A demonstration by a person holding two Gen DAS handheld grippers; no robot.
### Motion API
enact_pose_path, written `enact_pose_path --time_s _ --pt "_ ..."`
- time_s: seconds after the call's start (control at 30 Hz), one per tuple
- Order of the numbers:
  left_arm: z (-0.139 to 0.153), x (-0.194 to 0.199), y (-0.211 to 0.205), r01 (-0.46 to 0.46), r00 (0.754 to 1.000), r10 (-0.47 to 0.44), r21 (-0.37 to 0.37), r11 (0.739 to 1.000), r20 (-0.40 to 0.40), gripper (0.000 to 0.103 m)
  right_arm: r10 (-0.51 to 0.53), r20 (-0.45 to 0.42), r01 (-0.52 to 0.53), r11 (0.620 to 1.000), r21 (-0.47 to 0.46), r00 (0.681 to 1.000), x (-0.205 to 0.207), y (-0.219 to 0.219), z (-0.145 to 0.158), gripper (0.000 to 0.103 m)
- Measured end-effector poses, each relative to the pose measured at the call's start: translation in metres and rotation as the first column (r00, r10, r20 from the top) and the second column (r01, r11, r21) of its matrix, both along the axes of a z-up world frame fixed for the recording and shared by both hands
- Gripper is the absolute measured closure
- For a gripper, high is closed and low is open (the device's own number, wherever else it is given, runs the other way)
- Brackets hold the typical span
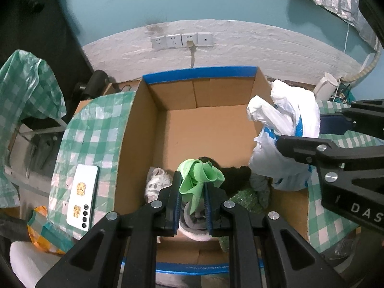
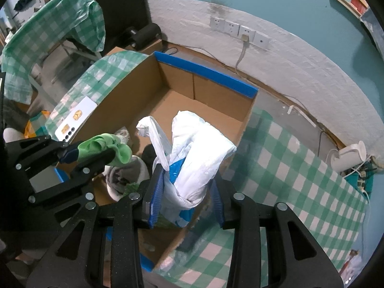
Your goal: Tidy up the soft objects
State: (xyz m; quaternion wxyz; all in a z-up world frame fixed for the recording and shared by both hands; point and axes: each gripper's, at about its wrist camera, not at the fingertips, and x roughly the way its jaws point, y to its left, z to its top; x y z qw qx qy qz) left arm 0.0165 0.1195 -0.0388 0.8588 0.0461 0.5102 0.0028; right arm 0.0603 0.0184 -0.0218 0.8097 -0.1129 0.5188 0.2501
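Two hand-held grippers hang over an open brown cardboard box with blue-taped rims (image 1: 199,74), which stands on a bench covered in a green-and-white checked plastic cloth (image 1: 96,129). The left gripper (image 1: 192,199) has its jaws drawn narrow and pinched on a crumpled bright green cloth (image 1: 199,172); the cloth bunches up just beyond the jaw tips, above a small heap already lying at the near end of the box: a grey-and-white fabric bundle (image 1: 156,182), something black (image 1: 230,172) and a green textured piece (image 1: 244,199). The right gripper (image 2: 184,199) holds a crumpled white plastic bag with blue print (image 2: 196,153) between partly closed jaws, the bag rising ahead of them over the box's right wall. A white phone (image 1: 82,194) lies on the cloth, left of the left jaws.

The step in hand looks like carrying both soft items into the box. Next, each gripper likely needs to lower over bare box floor, then part its jaws.
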Motion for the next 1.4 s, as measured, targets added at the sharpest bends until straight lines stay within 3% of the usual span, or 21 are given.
enact_pose_path --time_s 0.23,0.4,0.47,0.6,0.67,0.9,1.3,1.4 --pt "-0.005 0.001 0.006 -0.027 0.999 0.028 0.013 1.0 -0.031 0.074 -0.021 -0.01 0.021 1.0 -0.017 1.0 0.001 0.0 -0.009 0.061" --pt "0.003 -0.001 0.003 -0.024 1.0 0.024 0.007 1.0 -0.013 0.051 -0.034 0.006 0.034 0.999 -0.01 0.999 0.001 -0.003 -0.005 0.042" --pt "0.007 -0.003 0.003 -0.027 1.0 0.027 0.016 1.0 0.003 0.043 -0.039 0.015 0.039 0.999 -0.001 0.999 0.0 -0.005 -0.001 0.042" --pt "0.01 -0.004 0.006 -0.037 0.999 0.037 0.021 0.999 0.013 0.041 -0.052 0.022 0.052 0.999 0.008 0.998 -0.002 -0.011 0.004 0.042" --pt "0.013 -0.004 0.007 -0.043 0.999 0.043 0.011 0.999 0.013 0.033 -0.056 0.027 0.055 0.998 0.009 0.998 -0.004 -0.014 0.007 0.042" --pt "0.027 -0.008 0.006 -0.051 0.998 0.051 -0.009 0.999 0.034 0.025 -0.07 0.057 0.068 0.997 0.023 0.996 -0.015 -0.028 0.019 0.041" --pt "0.057 -0.026 -0.004 -0.025 0.997 0.022 0.031 0.999 0.077 0.021 -0.072 0.125 0.068 0.997 0.037 0.99 -0.037 -0.05 0.041 0.04" --pt "0.065 -0.029 -0.008 -0.022 0.996 0.018 0.038 0.999 0.091 0.014 -0.082 0.15 0.076 0.996 0.043 0.985 -0.043 -0.058 0.048 0.04"
